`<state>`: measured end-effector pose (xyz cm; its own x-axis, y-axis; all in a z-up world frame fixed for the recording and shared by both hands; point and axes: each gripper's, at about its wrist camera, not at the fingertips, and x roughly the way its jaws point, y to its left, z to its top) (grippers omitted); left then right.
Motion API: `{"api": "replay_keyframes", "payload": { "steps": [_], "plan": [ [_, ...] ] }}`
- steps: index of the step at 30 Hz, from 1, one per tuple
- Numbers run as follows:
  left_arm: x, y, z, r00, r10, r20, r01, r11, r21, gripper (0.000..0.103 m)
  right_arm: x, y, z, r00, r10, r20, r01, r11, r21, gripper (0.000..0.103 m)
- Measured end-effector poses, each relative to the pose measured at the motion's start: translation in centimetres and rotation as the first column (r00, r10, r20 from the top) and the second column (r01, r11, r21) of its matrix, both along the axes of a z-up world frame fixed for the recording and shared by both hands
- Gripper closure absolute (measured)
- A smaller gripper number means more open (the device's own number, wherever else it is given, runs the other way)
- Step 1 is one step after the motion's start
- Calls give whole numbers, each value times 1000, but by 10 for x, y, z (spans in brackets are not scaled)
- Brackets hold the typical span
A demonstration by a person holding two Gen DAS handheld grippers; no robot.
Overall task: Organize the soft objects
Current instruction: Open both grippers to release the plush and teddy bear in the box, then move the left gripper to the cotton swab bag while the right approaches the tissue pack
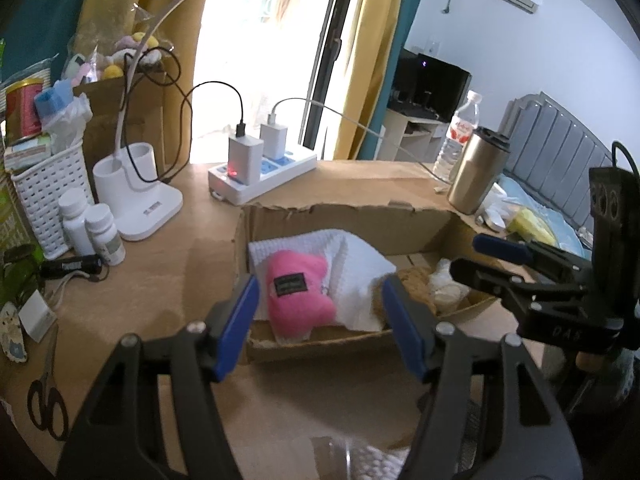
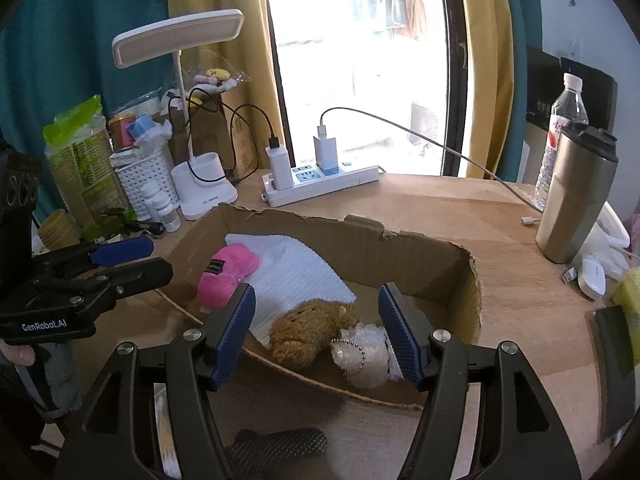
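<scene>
Between the parted jaws, pink plush (image 1: 298,292), untouched.

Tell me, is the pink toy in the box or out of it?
In. The pink toy lies on the white cloth inside the cardboard box.

pink plush (image 2: 228,274) on white cloth (image 2: 292,276) | brown bear (image 2: 306,330) beside | in cardboard box (image 2: 400,248)

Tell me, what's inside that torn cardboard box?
Inside the cardboard box lie a white cloth, a pink plush partly on it, a brown teddy bear and a bubble-wrapped bundle. Anything beneath the cloth is hidden.
</scene>
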<state>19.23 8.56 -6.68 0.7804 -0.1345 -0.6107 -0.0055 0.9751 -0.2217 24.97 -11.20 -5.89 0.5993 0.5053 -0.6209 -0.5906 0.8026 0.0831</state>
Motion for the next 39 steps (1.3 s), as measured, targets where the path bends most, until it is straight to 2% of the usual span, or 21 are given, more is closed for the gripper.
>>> {"api": "replay_keyframes", "payload": {
  "steps": [25, 39],
  "plan": [
    [-54, -26, 11, 999, -16, 38, 16, 1000, 8, 37, -53, -25, 11, 999, -24, 43, 24, 1000, 0, 29],
    [-86, -42, -1, 999, -26, 24, 25, 1000, 5, 37, -85, -42, 2, 999, -32, 36, 33, 999, -11, 29]
  ]
}}
